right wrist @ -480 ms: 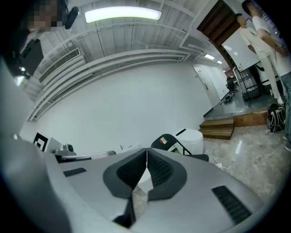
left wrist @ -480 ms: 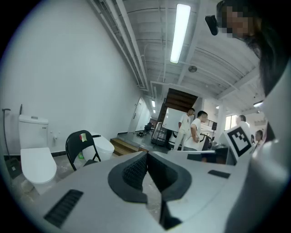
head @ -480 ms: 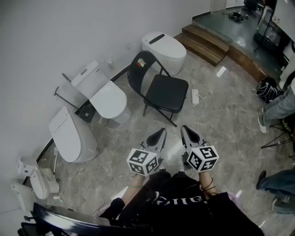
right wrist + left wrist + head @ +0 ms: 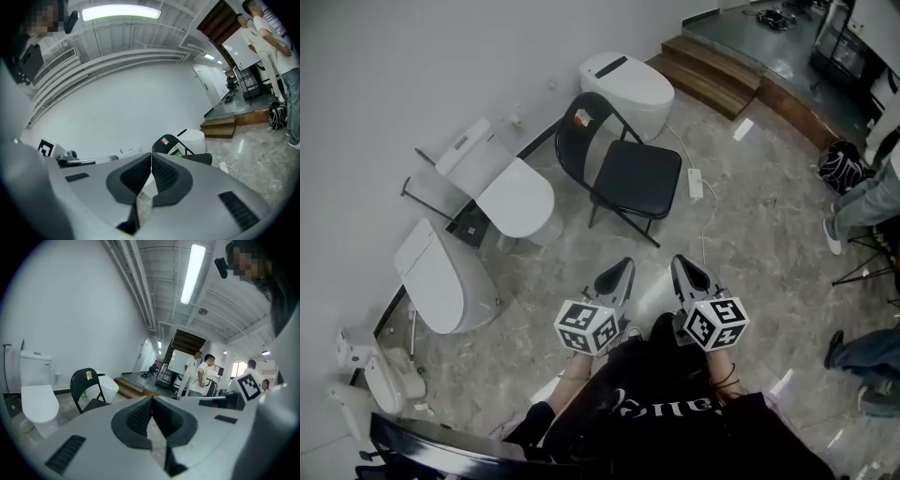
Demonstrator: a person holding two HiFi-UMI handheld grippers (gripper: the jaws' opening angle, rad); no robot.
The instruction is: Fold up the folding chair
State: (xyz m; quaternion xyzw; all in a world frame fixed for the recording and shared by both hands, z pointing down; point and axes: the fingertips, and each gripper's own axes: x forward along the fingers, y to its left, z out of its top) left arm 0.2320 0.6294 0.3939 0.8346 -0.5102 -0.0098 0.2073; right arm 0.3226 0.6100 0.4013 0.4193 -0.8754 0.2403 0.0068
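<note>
Head view first: the folding chair (image 4: 626,173) stood open on the marble floor (image 4: 750,244), seat flat and backrest toward the wall (image 4: 394,75). A small sticker (image 4: 581,117) showed on the backrest. One white toilet (image 4: 628,86) sat just behind the chair and a second toilet (image 4: 514,195) just to its left. A third toilet (image 4: 441,277) lay farther left of the chair, nearer the person. A power strip (image 4: 695,183) rested just right of the chair's seat, and wooden steps (image 4: 712,73) rose beyond the chair to the right. And there were the tools: the left gripper (image 4: 627,266) and the right gripper (image 4: 677,262) hung side by side on the near side of the chair. Both pointed at it, well apart from it, and neither touched it.

Over to the left gripper view: the jaws were clenched tip to tip with nothing between them. The chair showed open to the left of them, and people in white shirts (image 4: 197,371) stood far beyond the chair to the right.

Right gripper view: these jaws were pressed together too, and empty. The chair's backrest and sticker peeked just above the tips. A toilet sat right behind the chair, with the steps off to its right.
</note>
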